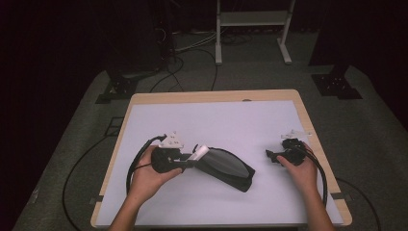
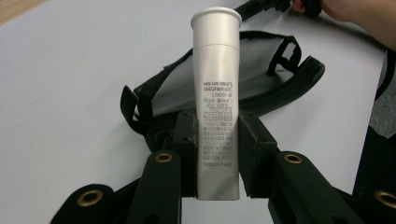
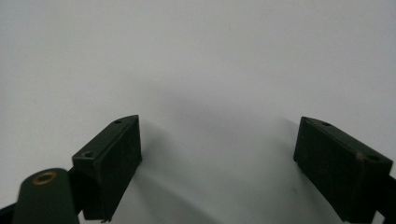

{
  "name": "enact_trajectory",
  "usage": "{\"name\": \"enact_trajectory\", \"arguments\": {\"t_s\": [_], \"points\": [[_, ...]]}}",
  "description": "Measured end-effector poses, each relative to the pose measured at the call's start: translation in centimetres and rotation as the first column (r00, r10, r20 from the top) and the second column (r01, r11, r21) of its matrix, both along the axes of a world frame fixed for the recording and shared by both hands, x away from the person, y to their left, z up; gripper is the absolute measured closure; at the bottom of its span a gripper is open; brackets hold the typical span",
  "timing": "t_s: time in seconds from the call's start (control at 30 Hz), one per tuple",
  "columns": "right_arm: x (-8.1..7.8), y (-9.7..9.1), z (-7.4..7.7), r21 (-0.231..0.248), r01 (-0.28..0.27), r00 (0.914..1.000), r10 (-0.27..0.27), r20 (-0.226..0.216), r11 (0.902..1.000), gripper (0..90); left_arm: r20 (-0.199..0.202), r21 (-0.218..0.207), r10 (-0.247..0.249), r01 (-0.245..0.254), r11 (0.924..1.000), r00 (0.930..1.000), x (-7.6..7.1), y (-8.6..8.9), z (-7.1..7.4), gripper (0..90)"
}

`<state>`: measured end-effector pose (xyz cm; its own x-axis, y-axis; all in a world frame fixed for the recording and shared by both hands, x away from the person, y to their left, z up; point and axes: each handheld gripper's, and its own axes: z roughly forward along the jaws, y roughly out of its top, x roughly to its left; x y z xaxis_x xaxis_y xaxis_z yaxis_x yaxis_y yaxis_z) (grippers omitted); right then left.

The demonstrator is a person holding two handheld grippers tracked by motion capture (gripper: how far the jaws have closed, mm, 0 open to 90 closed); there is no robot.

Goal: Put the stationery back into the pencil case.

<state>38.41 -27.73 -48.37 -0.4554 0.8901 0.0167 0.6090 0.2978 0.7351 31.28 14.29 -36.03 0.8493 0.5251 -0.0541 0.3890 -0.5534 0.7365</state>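
White plastic tube [image 2: 216, 98] sits clamped near its crimped tail between my left gripper [image 1: 188, 159] jaws, cap end pointing over the black mesh pouch [image 1: 230, 167] lying at the counter's [image 1: 216, 115] six o'clock, probably so it can slide in cap first. I cannot tell what the pouch holds. At four o'clock, my right gripper [image 3: 217, 163] rests, jaws wide apart, nothing between them.
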Motion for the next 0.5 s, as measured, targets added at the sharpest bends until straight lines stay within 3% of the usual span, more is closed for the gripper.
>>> {"name": "enact_trajectory", "arguments": {"t_s": [0.3,0.5], "points": [[0.0,0.0,0.0,0.0,0.0,1.0,0.0,0.0,1.0,13.8,0.022,-0.039,-0.025,0.026,0.9989,0.9994,0.9,-0.9,0.4,71.2],[0.0,0.0,0.0,0.0,0.0,1.0,0.0,0.0,1.0,13.8,0.033,-0.044,-0.046,0.048,0.9979,0.9984,1.5,-1.7,0.2,71.2]]}}
